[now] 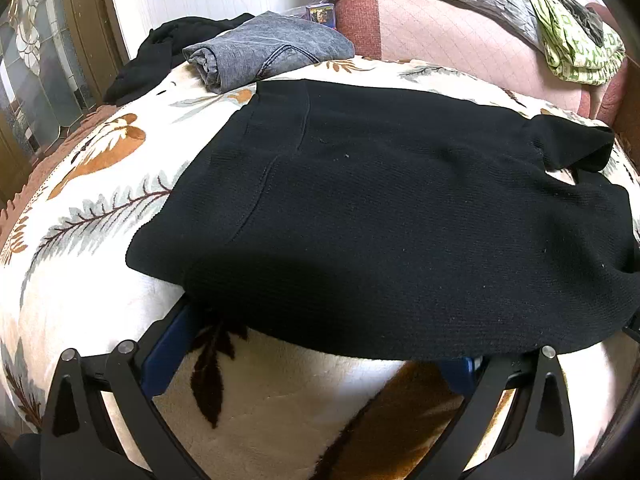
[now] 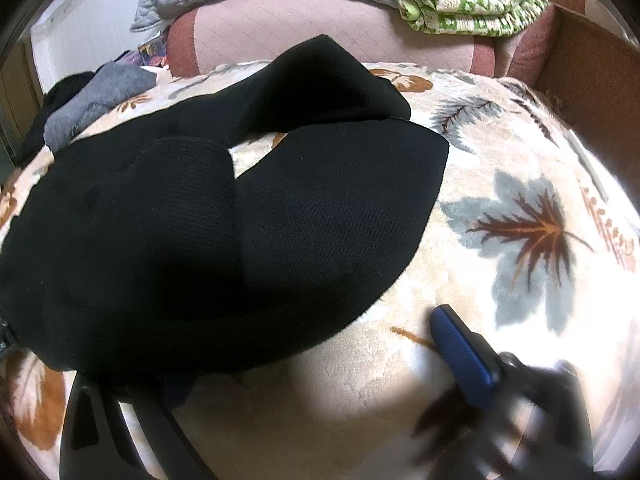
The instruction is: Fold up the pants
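a: nearest is the left gripper (image 1: 320,344), fingers spread wide, tips hidden under the near hem of the black pants (image 1: 380,220). holding anything?

b: can't tell. the pants lie ahead on the leaf-print blanket (image 1: 100,300), long axis crosswise.

a: the right gripper (image 2: 312,356)?

b: open too, empty, at the leg end; one blue pad (image 2: 460,344) on bare blanket.

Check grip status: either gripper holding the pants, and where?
Neither. Both the left gripper and right gripper are open at the near hem of the black pants, which lies between their fingers.

The black pants (image 1: 380,220) hide both left hand-held gripper (image 1: 320,344) fingertips; the right hand-held gripper (image 2: 312,352) is motion-blurred.
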The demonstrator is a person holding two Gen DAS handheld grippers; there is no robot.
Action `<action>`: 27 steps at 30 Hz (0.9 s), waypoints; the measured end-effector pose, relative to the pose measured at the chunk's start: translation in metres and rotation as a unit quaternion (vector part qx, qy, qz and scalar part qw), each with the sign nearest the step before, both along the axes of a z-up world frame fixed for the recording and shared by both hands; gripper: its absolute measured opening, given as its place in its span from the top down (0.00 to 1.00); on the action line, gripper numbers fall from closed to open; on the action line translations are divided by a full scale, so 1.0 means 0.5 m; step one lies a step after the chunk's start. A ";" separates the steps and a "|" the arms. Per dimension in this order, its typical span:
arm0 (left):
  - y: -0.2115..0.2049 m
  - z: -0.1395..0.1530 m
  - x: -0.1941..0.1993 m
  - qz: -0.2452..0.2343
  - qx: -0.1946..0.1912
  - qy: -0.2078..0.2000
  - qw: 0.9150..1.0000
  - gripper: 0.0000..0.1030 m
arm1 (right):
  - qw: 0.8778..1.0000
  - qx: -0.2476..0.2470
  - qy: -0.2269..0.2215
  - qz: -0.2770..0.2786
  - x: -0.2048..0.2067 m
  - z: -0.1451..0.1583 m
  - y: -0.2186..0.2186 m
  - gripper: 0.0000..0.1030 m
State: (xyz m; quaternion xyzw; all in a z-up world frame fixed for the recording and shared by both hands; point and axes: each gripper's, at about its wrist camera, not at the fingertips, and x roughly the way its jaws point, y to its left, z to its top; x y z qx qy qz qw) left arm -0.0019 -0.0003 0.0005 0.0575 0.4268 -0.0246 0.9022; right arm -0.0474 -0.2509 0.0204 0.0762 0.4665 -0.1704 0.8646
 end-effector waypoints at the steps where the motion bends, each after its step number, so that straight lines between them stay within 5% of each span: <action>1: 0.001 0.000 0.002 0.000 0.000 0.002 1.000 0.00 | 1.000 -0.001 -0.002 0.000 -0.001 0.000 0.002 0.01; 8: 0.000 0.022 -0.009 -0.014 0.015 0.027 0.999 0.00 | 0.999 0.005 0.004 0.040 -0.017 0.023 0.000 0.00; 18: 0.024 0.150 -0.084 -0.021 -0.024 -0.035 0.999 0.00 | 0.992 0.065 -0.071 0.083 -0.086 0.153 0.044 0.00; 27: 0.022 0.163 -0.090 -0.028 -0.045 -0.030 0.998 0.00 | 0.990 0.071 -0.078 0.090 -0.104 0.180 0.054 0.00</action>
